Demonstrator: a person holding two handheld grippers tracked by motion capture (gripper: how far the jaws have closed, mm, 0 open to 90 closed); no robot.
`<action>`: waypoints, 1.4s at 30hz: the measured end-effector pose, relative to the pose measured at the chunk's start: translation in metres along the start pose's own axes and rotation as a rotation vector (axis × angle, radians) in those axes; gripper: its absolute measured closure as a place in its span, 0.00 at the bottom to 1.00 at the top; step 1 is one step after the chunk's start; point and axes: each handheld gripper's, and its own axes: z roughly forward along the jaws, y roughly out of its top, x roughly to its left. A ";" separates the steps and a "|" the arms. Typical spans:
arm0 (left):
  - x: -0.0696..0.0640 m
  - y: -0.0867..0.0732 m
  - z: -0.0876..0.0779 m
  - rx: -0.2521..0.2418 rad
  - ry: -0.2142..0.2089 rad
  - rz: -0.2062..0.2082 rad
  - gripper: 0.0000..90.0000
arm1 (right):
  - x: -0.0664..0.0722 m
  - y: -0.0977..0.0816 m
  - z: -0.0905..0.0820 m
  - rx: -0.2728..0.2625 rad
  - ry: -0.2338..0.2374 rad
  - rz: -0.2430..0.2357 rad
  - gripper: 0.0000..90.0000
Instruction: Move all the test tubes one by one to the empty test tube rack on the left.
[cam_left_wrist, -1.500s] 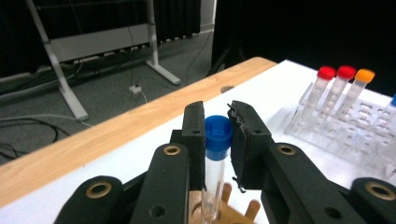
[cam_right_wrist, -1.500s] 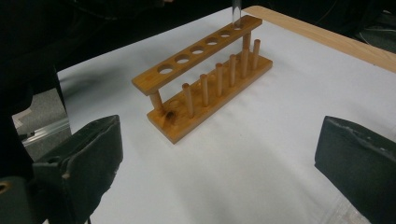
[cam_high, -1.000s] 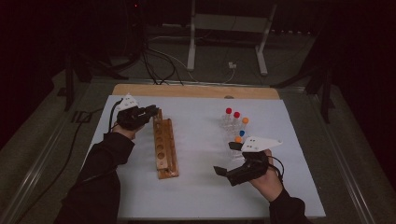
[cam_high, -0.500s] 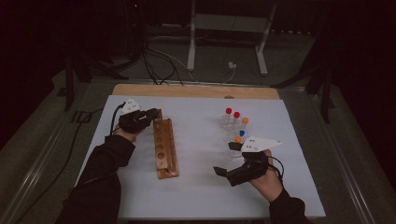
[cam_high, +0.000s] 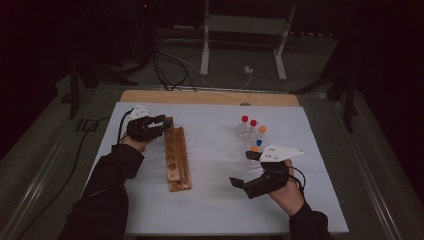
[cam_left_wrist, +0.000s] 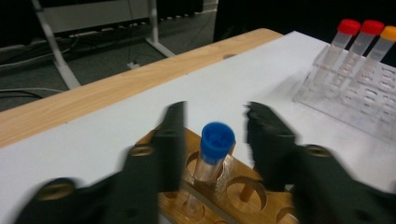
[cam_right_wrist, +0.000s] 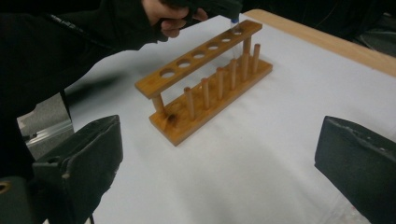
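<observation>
At the far end of the wooden rack (cam_high: 177, 158), toward eleven o'clock on the white table (cam_high: 215, 210) in the high view, the left gripper (cam_high: 161, 121) is held level with its jaws over the rack's last hole. In the left gripper view a blue-capped tube (cam_left_wrist: 212, 156) is seen standing upright in that hole, between the two black jaws; the jaws have just been opening, and a gap is visible on either side of the blue cap, so the tube is released and not pressed. The rack is laid lengthwise from six to twelve o'clock, with a row of round holes along its top bar and pegs along its base, as shown in the right gripper view (cam_right_wrist: 205, 79). The right gripper (cam_high: 239, 183) is held at about five o'clock on the table, pointed toward nine o'clock at the rack, with its jaws spread wide and nothing between them. A clear plastic rack (cam_high: 248, 150) is set at about two o'clock, just beyond the right gripper, and capped tubes in red, orange and blue are stood in it; two red caps and an orange one (cam_left_wrist: 362, 39) are seen upright side by side in the left gripper view.
</observation>
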 end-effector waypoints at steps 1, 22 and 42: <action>-0.001 0.002 -0.002 -0.004 -0.001 -0.003 0.49 | -0.001 0.002 -0.002 -0.005 -0.006 -0.002 0.01; -0.057 -0.017 -0.081 -0.077 -0.255 0.011 0.02 | -0.090 -0.016 -0.046 -0.017 -0.234 0.087 0.33; -0.063 -0.036 -0.089 -0.061 -0.260 0.028 0.02 | -0.117 -0.047 0.013 0.153 -0.250 0.110 0.77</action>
